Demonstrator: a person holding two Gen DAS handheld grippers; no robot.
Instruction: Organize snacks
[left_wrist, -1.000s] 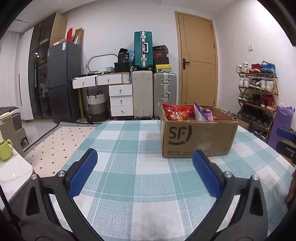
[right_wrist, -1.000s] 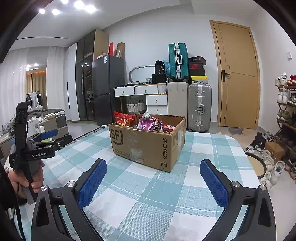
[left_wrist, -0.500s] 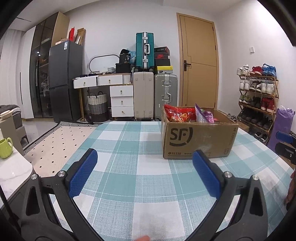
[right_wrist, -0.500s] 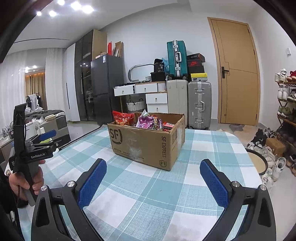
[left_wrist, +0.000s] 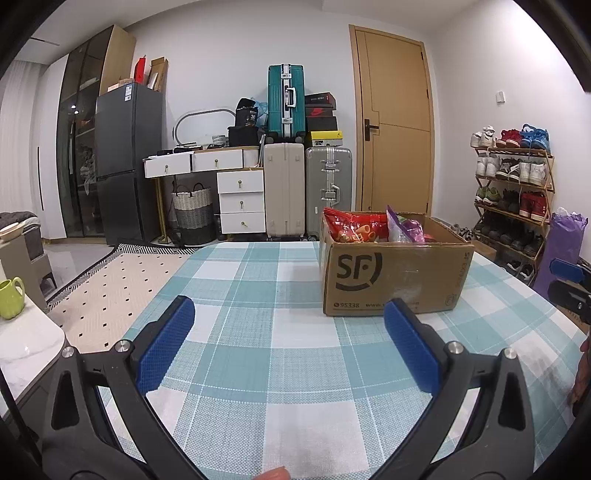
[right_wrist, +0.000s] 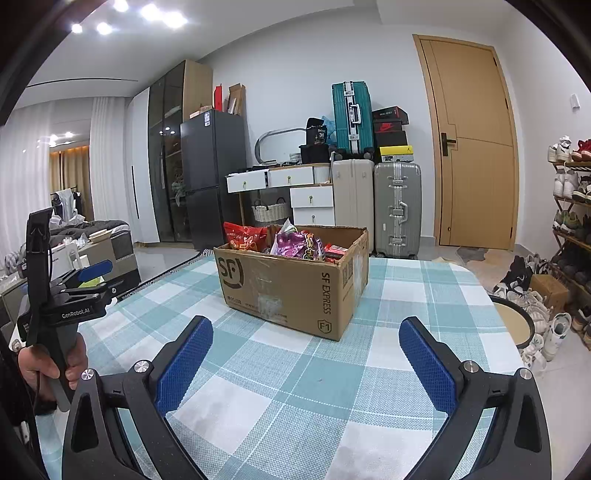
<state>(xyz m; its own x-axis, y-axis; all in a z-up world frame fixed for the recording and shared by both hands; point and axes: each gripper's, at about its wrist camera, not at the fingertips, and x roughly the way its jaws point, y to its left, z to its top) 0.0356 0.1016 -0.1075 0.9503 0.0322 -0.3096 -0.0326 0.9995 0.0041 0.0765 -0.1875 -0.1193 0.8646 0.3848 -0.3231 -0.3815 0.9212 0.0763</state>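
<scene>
cardboard box (right_wrist: 291, 284) on the checked surface (left_wrist: 258, 350) holds the snack bags (right_wrist: 280, 242) (all inside, none loose); left gripper (left_wrist: 288, 339) and right gripper (right_wrist: 306, 354) hover wide, empty; could be sorted or awaiting unpacking.

box (right_wrist: 291, 284) hiding snacks (right_wrist: 295, 243) (lower halves)

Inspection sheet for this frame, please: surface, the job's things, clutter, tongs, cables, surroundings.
Surface: checked tablecloth, bare in front of the box.
Job's things: cardboard box open, holding a red snack bag and a purple snack bag.
Clutter: nothing seen on the cloth.
Tongs: left tongs open, empty; right tongs open, empty.
Cables: nothing seen on the table.
Surroundings: suitcases, door, shoe rack, green mug on side counter.
</scene>
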